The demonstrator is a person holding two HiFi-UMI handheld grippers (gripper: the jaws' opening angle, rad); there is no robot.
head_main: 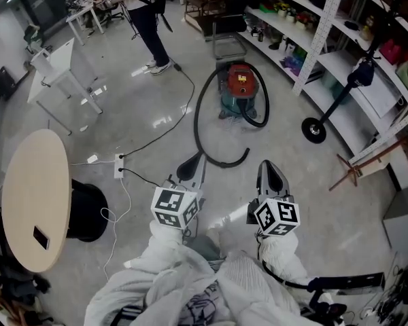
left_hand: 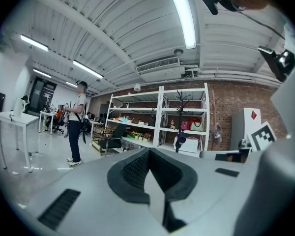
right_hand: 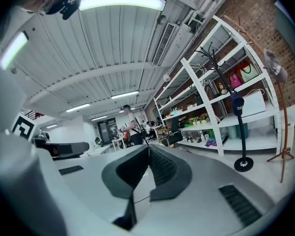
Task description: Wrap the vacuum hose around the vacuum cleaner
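Observation:
The vacuum cleaner point(head_main: 241, 87), red on top with a teal body, stands on the grey floor ahead of me, near the shelving. Its black hose point(head_main: 202, 124) runs from the machine's right side and lies in a wide loop on the floor, ending at about point(head_main: 234, 161). My left gripper point(head_main: 192, 161) and right gripper point(head_main: 270, 166) are held side by side, pointing level toward the vacuum, short of the hose loop. Both are shut with nothing between the jaws, as the left gripper point(left_hand: 149, 150) and right gripper point(right_hand: 148, 146) show in their own views.
Metal shelving point(head_main: 340, 46) lines the right side, with a black floor stand point(head_main: 316, 129) in front of it. A person point(head_main: 149, 26) stands further back. A round wooden table point(head_main: 34, 195), a black stool point(head_main: 88, 209) and a power strip point(head_main: 119, 166) with cables lie left.

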